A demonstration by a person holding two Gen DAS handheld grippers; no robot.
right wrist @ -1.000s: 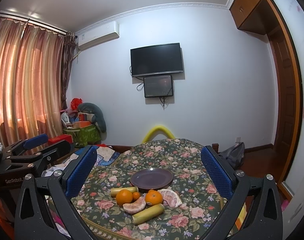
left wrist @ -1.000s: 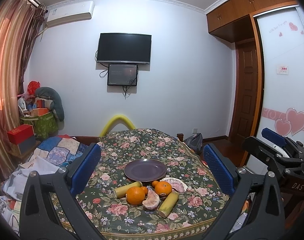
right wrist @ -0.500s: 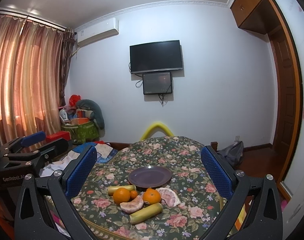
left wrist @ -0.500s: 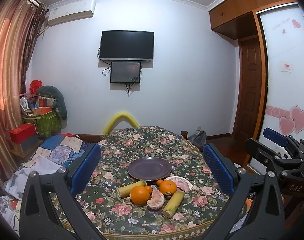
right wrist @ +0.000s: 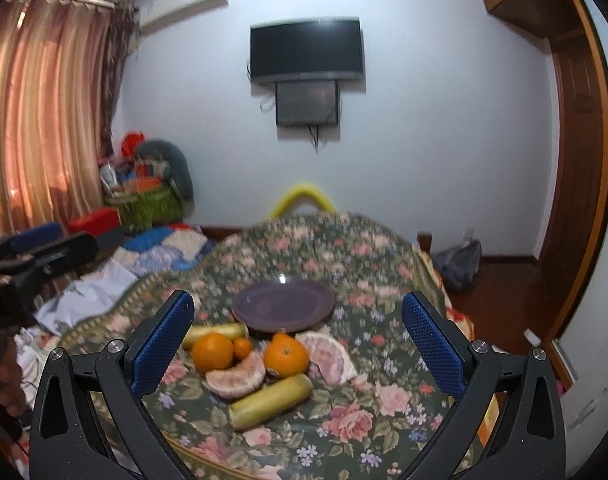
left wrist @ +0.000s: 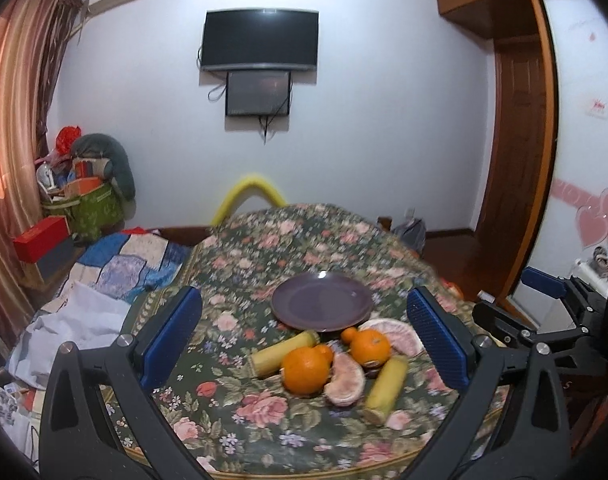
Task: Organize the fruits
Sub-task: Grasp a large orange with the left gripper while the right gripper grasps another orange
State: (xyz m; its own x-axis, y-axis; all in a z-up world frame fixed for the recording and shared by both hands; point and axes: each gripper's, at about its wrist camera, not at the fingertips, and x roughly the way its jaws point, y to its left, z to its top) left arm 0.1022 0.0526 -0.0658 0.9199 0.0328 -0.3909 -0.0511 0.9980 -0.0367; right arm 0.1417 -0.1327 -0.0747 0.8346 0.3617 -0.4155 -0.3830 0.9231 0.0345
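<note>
An empty purple plate (left wrist: 322, 301) (right wrist: 283, 305) sits on the floral table. Just in front of it lies a cluster of fruit: two oranges (left wrist: 306, 371) (right wrist: 213, 352), a small tangerine (right wrist: 242, 347), two pomelo wedges (left wrist: 346, 376) (right wrist: 236, 376) and two yellow-green sugarcane pieces (left wrist: 385, 387) (right wrist: 270, 400). My left gripper (left wrist: 304, 340) is open and empty, above the near table edge, short of the fruit. My right gripper (right wrist: 294, 344) is open and empty, likewise hovering before the fruit. Each gripper shows at the edge of the other's view.
The round table has a floral cloth (left wrist: 264, 264) and a yellow chair back (left wrist: 250, 192) behind it. Quilts and clothes (left wrist: 116, 264) lie at the left, with boxes and bags (left wrist: 80, 204) by the curtain. A wooden door (left wrist: 520, 160) stands at the right.
Both grippers have moved forward and down toward the table, so the plate and fruit look larger and nearer. Both stay open and empty. The fruit has not moved.
</note>
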